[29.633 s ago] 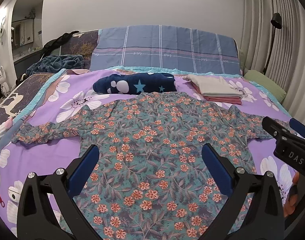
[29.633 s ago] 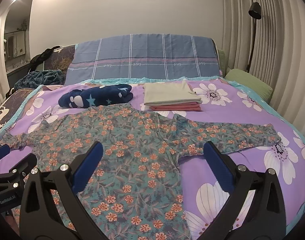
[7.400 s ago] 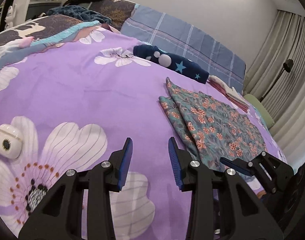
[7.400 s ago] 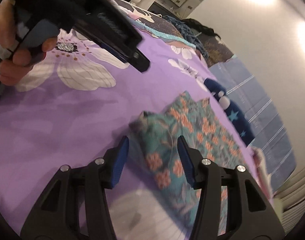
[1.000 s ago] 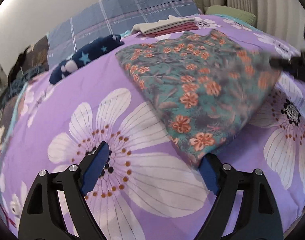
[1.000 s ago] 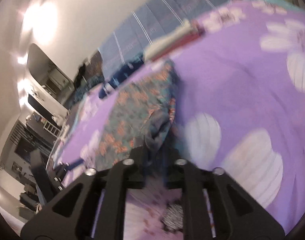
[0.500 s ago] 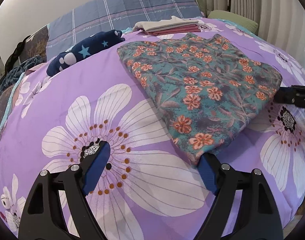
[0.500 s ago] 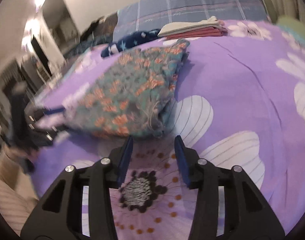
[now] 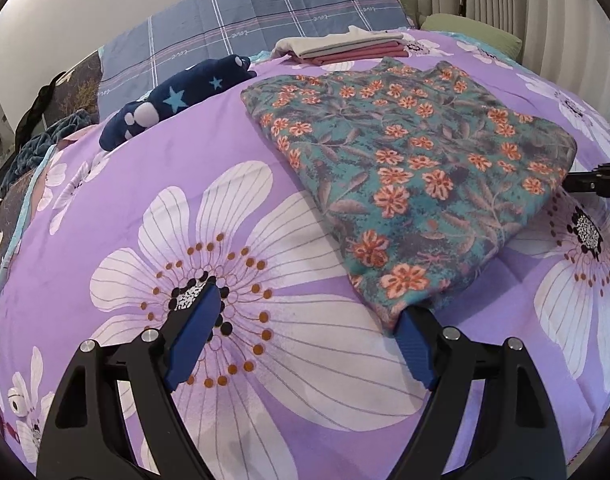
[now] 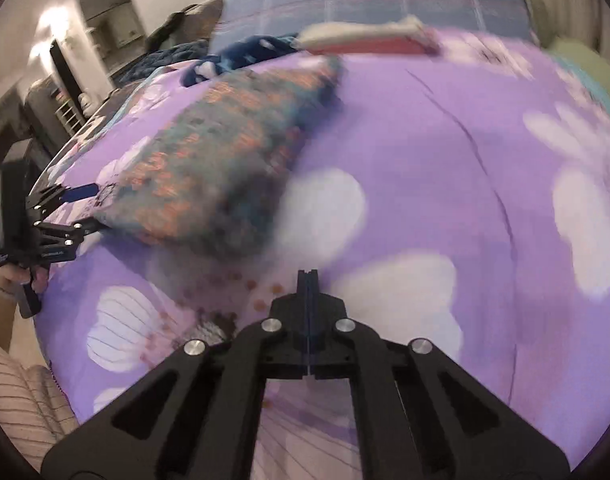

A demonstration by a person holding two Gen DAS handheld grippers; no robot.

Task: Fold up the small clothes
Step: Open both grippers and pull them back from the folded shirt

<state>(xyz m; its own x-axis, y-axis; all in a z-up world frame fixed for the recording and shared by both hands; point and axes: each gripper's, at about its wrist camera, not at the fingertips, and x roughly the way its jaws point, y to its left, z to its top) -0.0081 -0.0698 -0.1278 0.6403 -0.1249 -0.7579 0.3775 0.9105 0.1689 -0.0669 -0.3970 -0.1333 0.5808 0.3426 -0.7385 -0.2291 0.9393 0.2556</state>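
Left hand-held gripper [image 9: 305,332] gaping; right hand-held gripper [image 10: 307,276] clamped empty

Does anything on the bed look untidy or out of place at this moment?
Nothing stands out. The folded teal shirt with orange flowers lies flat on the purple flowered bedcover, its edges fairly even; the cream and pink folded stack behind it is neat.

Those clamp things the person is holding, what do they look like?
Each gripper, left and right, is a black plastic frame with triangular cut-outs, silver screws and two fingers with ribbed blue pads. The person's sleeve is beige, finely striped.
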